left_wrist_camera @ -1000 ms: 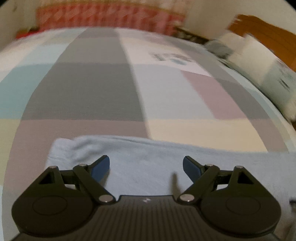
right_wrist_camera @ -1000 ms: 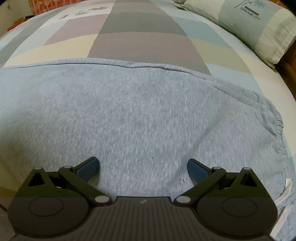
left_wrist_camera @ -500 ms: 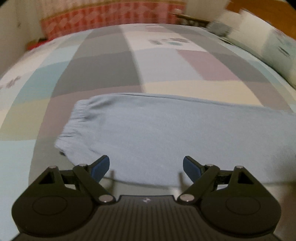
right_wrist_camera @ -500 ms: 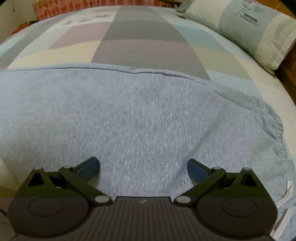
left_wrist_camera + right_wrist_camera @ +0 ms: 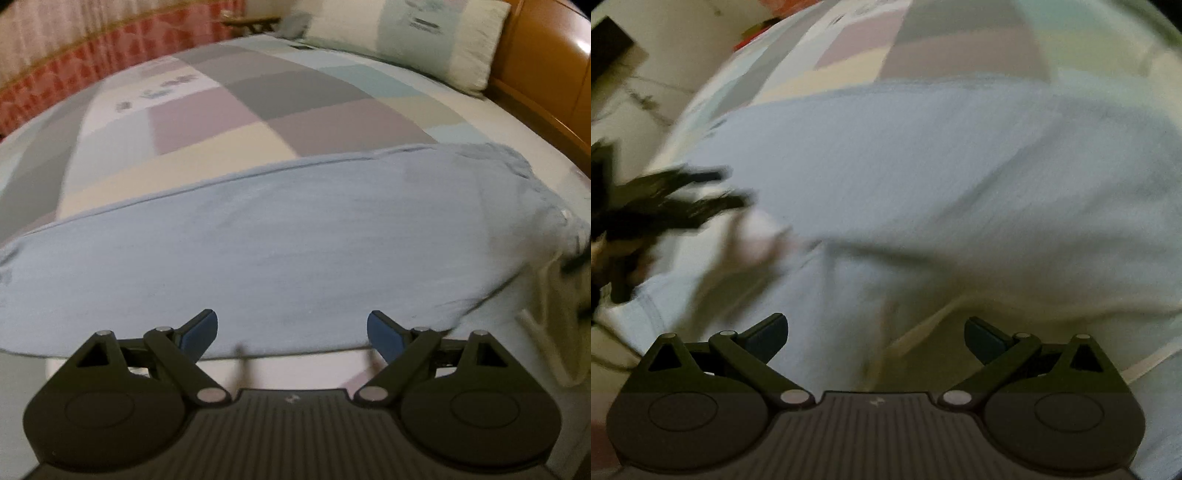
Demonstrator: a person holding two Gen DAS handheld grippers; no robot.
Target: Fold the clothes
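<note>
Where the light blue trousers [image 5: 295,236] lie across the middle of the left wrist view, their long axis runs from the left edge of the frame up to the right, with the gathered waistband [image 5: 517,166] at the right end, toward the pillow [image 5: 424,33]. Above the seamed far edge of the trousers, the patchwork bedspread [image 5: 258,92] lies bare up to the red-patterned curtain [image 5: 92,66] in the upper left. A wooden headboard [image 5: 546,55] bounds the upper right. Below the near edge of the trousers, a narrow strip of bedspread shows just ahead of the left gripper [image 5: 291,328].

The left gripper's blue pads stand wide apart, pinching nothing. The right gripper [image 5: 875,332] likewise stands spread over the cloth, with nothing between its pads (that view is heavily blurred). Blue cloth fills most of the right wrist view; a pale drawstring [image 5: 1145,362] trails at lower right. At the left edge of that frame the left gripper appears as a dark smear over the cloth.

Printing on the pillow is too blurred to read.
</note>
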